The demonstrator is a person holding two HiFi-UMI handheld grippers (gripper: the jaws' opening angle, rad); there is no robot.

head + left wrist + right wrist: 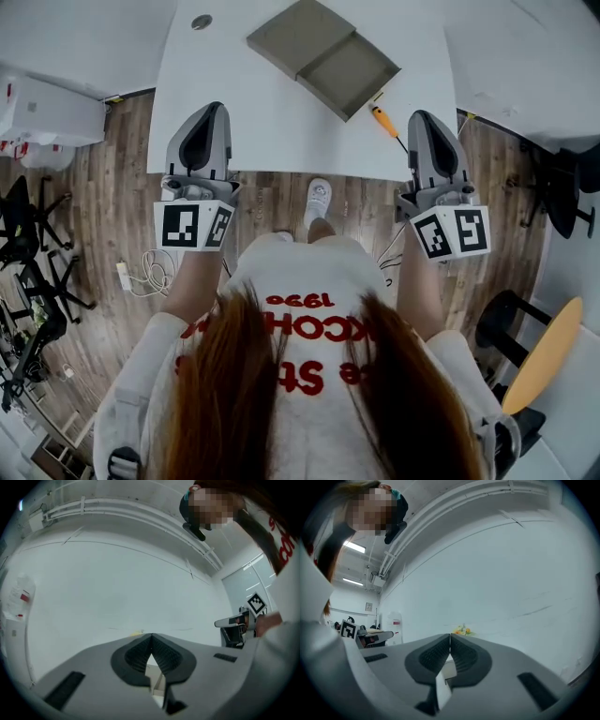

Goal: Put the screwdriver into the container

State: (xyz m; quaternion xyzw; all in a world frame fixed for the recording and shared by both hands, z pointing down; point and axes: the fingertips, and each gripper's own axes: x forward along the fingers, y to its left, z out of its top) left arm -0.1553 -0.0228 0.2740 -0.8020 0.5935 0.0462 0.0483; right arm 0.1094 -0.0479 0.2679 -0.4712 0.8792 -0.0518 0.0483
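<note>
In the head view a grey-olive container (323, 54) lies open on the far middle of the white table (244, 103), lid folded out to its left. The screwdriver (383, 121), orange-handled with a dark shaft, lies on the table just right of the container, near the front edge. My right gripper (420, 118) hovers at that edge, close beside the screwdriver and apart from it. My left gripper (214, 109) hangs over the front left of the table. Both gripper views face pale wall and ceiling. The left gripper (151, 635) and right gripper (450, 634) are shut, with nothing between the jaws.
A round metal grommet (202, 22) sits in the tabletop at the far left. Below the table edge are a wooden floor, a white shoe (319, 198) and a power strip (124, 275). Black chairs (28, 234) stand at the left, a yellow-topped stool (544, 352) at the right.
</note>
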